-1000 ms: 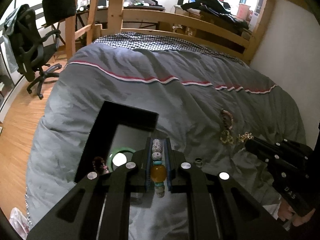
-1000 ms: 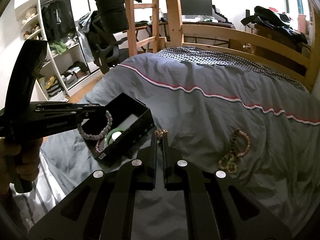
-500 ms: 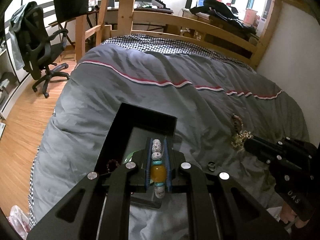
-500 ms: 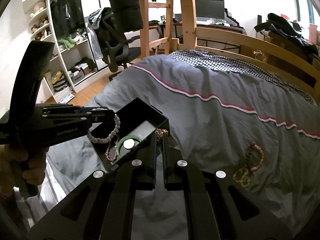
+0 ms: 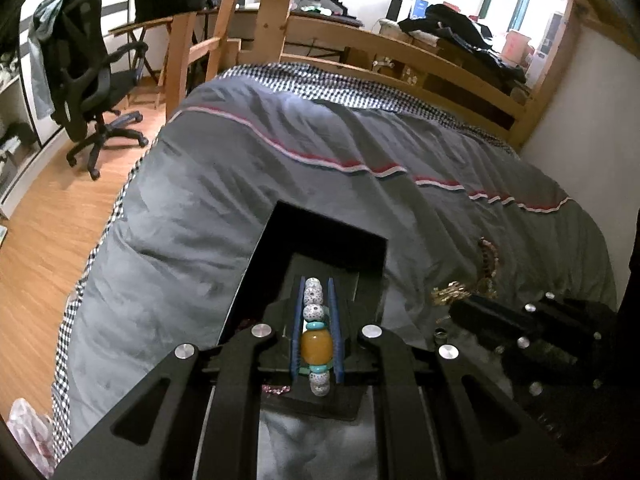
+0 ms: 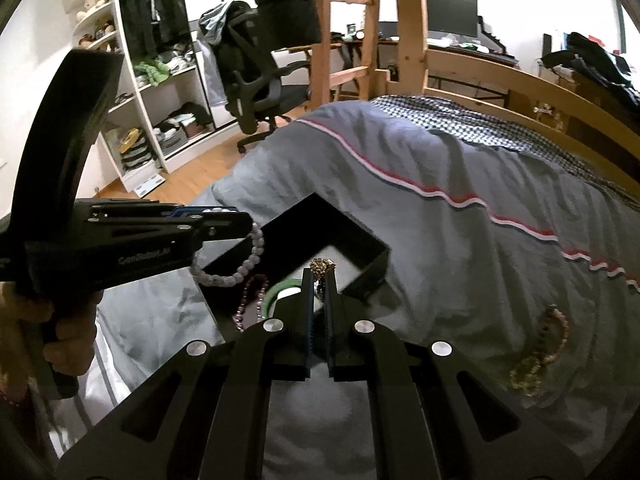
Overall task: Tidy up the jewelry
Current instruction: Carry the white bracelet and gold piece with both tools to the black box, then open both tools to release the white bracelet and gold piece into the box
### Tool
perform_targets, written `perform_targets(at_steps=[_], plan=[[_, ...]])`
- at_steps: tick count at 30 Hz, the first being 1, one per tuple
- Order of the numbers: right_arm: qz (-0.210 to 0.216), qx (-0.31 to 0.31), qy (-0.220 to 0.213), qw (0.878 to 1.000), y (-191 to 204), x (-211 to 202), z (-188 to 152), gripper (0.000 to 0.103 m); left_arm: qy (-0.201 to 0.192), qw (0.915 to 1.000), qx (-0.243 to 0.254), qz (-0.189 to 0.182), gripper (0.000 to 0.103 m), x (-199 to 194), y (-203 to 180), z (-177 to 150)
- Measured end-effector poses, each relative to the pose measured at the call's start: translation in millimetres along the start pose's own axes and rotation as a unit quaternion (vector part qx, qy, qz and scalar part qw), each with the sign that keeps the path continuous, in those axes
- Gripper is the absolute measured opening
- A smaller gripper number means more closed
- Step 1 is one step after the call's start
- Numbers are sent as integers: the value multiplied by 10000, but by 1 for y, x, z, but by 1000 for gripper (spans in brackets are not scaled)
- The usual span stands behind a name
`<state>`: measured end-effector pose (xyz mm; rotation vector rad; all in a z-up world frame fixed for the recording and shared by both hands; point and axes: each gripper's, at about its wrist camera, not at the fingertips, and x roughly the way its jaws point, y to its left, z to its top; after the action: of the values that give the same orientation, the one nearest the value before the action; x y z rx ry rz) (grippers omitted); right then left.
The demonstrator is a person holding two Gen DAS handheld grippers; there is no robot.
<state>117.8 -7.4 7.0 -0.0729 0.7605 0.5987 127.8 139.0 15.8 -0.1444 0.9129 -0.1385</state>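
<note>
- Jewelry is split between a black box (image 6: 352,248) on the grey bed cover (image 5: 360,184) and the two grippers above it
- left gripper (image 5: 316,312): jaws narrow, clamped on a beaded bracelet (image 5: 316,344) with speckled white beads, turquoise discs and one large amber bead; its loop hangs from the tips over the near-left part of the box in the right wrist view (image 6: 236,268)
- right gripper (image 6: 318,284): jaws closed tight on a small gold chain (image 6: 322,266), its bunched end showing just past the tips, over the open box
- inside the box: a green bangle (image 6: 276,294) and a pink bead strand (image 6: 250,300), partly hidden behind the right gripper
- right of the box, well apart from it on the bed cover: a loose heap of bracelets (image 6: 540,344), pinkish beads and gold links tangled together
- a person's hand (image 6: 68,328) grips the left gripper's handle, left of the box
</note>
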Motion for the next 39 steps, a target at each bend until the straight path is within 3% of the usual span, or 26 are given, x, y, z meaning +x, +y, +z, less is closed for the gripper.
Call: perform_targets(at_steps=[9,19,21,22,23,24,25,26,31,39], plan=[[277,-146,192,9993,24,36,-6,6,196,9992,-346,-81,11,15,19,-6],[545,-198,438,9974,34,55,-18,6,76,9985,-547,-29,11,9,29,-5],[593,-185,514,9967,36,59,-20,10,35,9985,-542,40,12,8,28,-5],[595,-181,524,9967,36,59,-21,26,21,9985,-537,44,13,7,28,-5],[598,-169,485,9969,36,58,-21,53,4,9985,-547,42,21,6,28,-5],[598,-141,386,9974,36,55,-21,65,-32,9984,-568,50,41,5,28,-4],[650,-48,220,9976,33,49,-21,79,-137,9980,-603,103,51,2,28,-4],[686,23,166,9975,31,47,-20,85,-244,9976,-622,171,66,-1,28,-4],[231,137,-3,9996,12,30,-17,92,-601,9952,-740,222,92,-16,33,0],[-698,526,-413,9953,-67,-46,-11,96,-796,9960,-235,-322,95,-18,-8,-8]])
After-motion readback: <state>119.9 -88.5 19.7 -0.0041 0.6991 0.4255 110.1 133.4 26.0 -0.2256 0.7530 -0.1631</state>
